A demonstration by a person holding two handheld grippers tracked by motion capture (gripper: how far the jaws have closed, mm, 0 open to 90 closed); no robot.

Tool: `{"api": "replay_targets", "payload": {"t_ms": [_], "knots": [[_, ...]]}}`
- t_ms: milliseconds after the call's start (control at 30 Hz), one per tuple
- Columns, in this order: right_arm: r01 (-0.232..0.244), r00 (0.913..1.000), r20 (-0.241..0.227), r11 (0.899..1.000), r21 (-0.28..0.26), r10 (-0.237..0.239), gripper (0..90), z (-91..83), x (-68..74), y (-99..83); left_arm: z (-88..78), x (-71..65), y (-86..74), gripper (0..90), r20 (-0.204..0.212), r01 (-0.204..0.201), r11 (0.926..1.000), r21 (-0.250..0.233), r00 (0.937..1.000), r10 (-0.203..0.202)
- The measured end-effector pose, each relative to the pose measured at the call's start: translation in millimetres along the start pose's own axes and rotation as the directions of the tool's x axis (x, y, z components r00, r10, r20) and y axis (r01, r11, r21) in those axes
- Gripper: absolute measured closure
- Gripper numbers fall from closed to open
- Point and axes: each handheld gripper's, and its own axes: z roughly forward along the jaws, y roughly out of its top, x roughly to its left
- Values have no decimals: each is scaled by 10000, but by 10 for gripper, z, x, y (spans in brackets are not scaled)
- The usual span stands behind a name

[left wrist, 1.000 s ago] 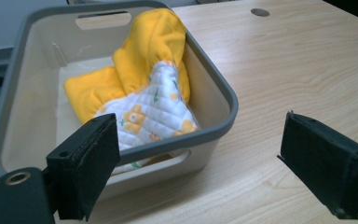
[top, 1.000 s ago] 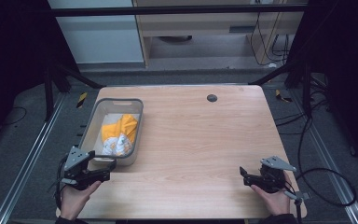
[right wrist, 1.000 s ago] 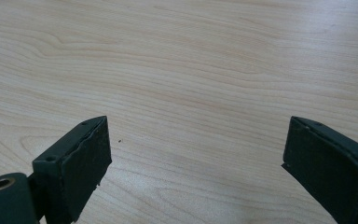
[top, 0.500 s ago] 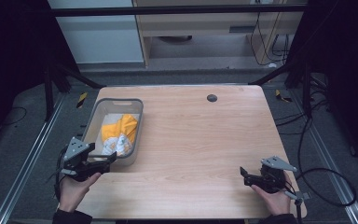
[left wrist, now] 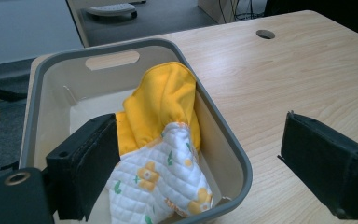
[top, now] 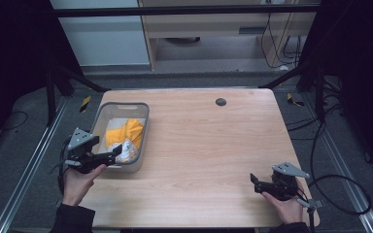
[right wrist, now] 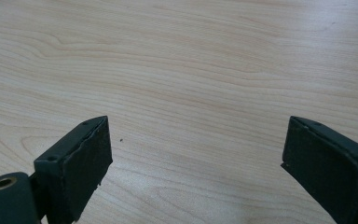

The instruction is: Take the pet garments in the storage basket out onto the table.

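The left claw has moved up from the desk edge to the gray bin, wide open over the yellow cloth inside, maybe to grab it, while the right claw stays open and empty.

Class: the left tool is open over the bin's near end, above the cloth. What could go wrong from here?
1. One jaw of the left tool stands outside the grey bin, so closing could pinch its wall.
2. The yellow and white cloth drapes against that wall; lifting it might drag the bin.
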Motion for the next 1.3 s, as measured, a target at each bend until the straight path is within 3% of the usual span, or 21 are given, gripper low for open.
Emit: {"api": "replay_targets", "payload": {"t_ms": [733, 1300], "knots": [[-70, 9999, -96, 10000, 25, 70, 90, 6, -10, 4, 330, 45, 246, 108, -66, -257, 9967, 776, 9996, 263], [-133, 9998, -146, 9999, 89, 135, 93, 8, -18, 3, 564, 115, 259, 109, -61, -211, 9872, 1580, 9997, 223]]}}
